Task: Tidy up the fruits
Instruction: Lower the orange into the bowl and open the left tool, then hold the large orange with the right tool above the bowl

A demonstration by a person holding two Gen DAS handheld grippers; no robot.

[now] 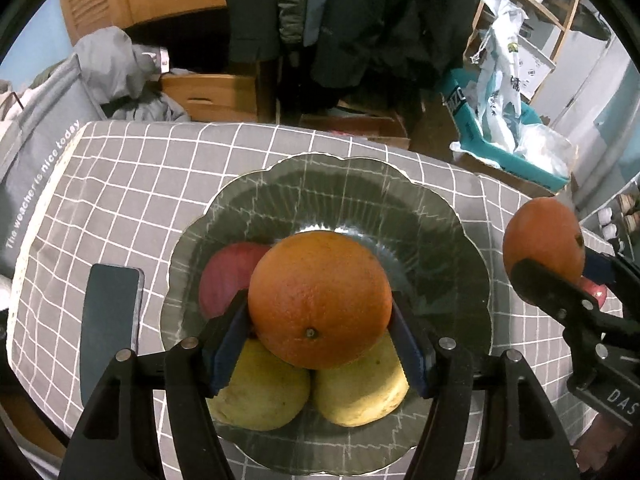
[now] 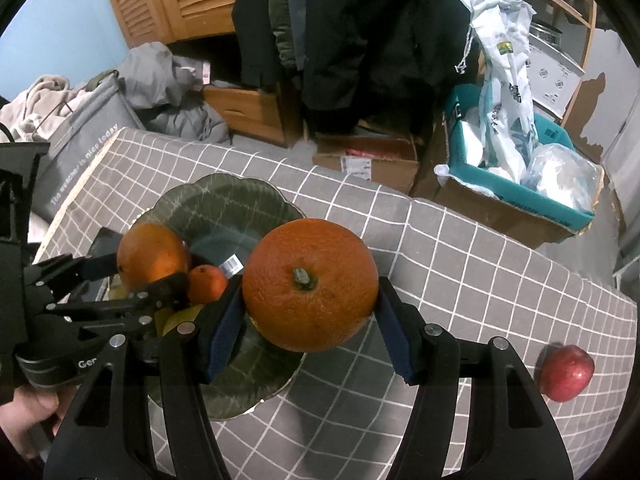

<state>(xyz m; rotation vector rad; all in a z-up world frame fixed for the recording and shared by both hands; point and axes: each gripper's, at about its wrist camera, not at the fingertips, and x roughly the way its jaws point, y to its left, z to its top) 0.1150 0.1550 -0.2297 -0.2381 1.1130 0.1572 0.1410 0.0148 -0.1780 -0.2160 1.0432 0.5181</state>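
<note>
**Two oranges held, one over the plate**

Our left tongs [image 1: 320,320] grip an orange [image 1: 320,300] above the glass plate [image 1: 440,216], both blue pads pressed against its sides. Its stem end faces us and slightly downward. Under it in the plate lie two yellow fruits [image 1: 264,392], side by side and touching, with a red apple [image 1: 224,276] behind them on the left.

Our right tongs [image 2: 310,312] clamp a second orange [image 2: 310,284] over the plate's near right rim and the checked counter [image 2: 480,264]. Its green stem button faces up toward the camera. A small tangerine [image 2: 206,284] sits in the plate just left of it.

Another red apple [image 2: 566,372] rests alone on the counter, well apart to the right. A dark phone [image 1: 110,320] lies left of the plate.
</note>
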